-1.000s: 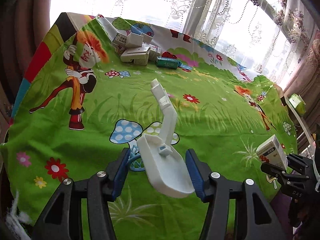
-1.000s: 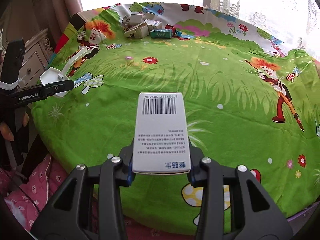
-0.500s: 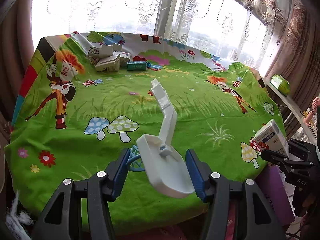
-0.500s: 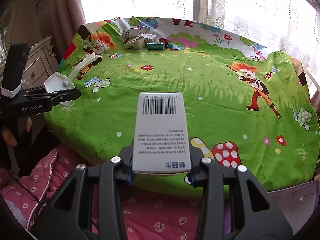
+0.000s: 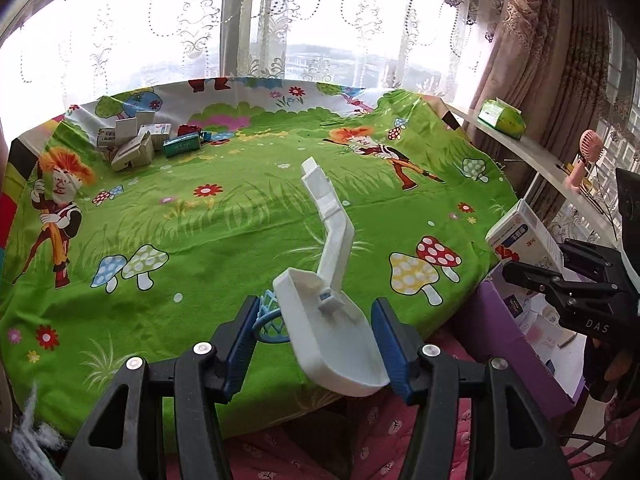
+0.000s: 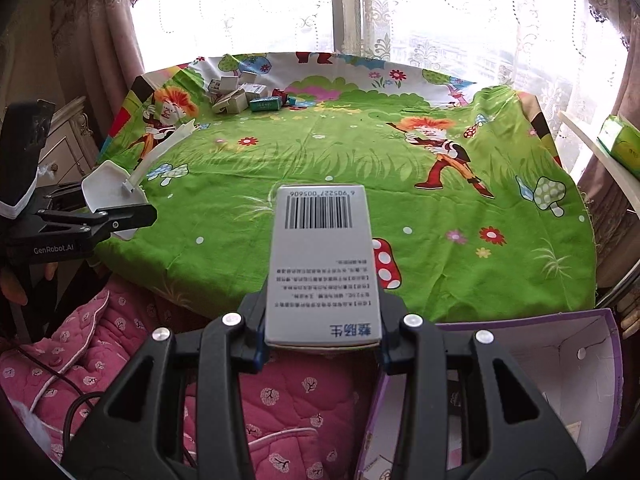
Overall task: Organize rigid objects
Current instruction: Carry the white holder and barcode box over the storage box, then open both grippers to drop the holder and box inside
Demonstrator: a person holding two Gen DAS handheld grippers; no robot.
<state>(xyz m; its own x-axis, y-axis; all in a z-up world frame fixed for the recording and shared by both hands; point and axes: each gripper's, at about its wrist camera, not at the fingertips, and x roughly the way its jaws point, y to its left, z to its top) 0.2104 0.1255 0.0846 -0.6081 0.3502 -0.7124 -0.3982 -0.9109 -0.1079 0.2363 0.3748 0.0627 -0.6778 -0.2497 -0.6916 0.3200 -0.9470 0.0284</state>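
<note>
Left wrist, gripper: the left gripper point(image 5: 314, 344) clamps a white hard-plastic scoop point(image 5: 332, 334) with a long angled handle, held over the near edge of the desk point(image 5: 240, 208) with its green cartoon cloth.
Left wrist, remaining: a heap of small cardboard boxes point(image 5: 138, 142) lies at the desk's far left, well apart, so sorting seems only partly done.
Left wrist, bin: a purple open cardboard box point(image 5: 516, 320) beside the desk already holds some items.
Right wrist, gripper: the right gripper point(image 6: 322, 350) pinches a flat grey carton with a barcode point(image 6: 322, 264), smooth and rectangular.
Right wrist, destination: the purple box point(image 6: 552, 364) sits just below right; it looks like the drop point.
</note>
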